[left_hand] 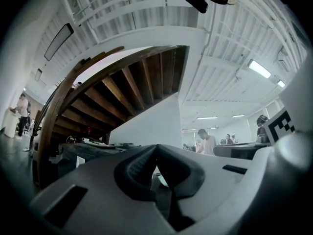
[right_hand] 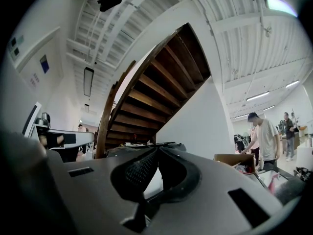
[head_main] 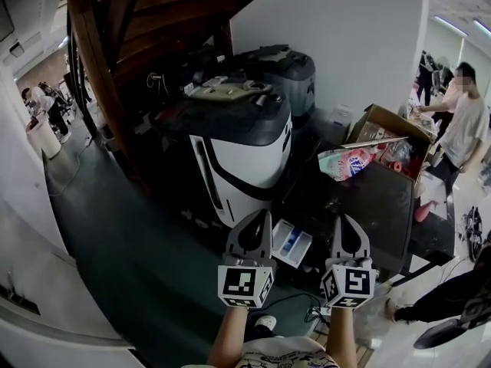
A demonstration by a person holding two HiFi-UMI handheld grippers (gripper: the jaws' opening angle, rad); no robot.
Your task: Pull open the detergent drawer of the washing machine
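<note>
Room lies open over the dark floor (head_main: 130, 236) left of the left gripper (head_main: 263, 215). Right of the right gripper (head_main: 343, 221), the edge of a dark cabinet (head_main: 383, 198) stands near, with a cardboard box (head_main: 391, 133) beyond it. We see both pairs of jaws pressed together, with nothing between them. Ahead of both tips the washing machine (head_main: 245, 159) stands upright, its white front turned toward us. We cannot pick out its detergent drawer. Wooden stairs (head_main: 153, 21) rise beyond it.

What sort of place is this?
Probably an open workshop or lab space, not a home: a washing machine beside a wooden staircase, a cluttered cardboard box, people working nearby.
</note>
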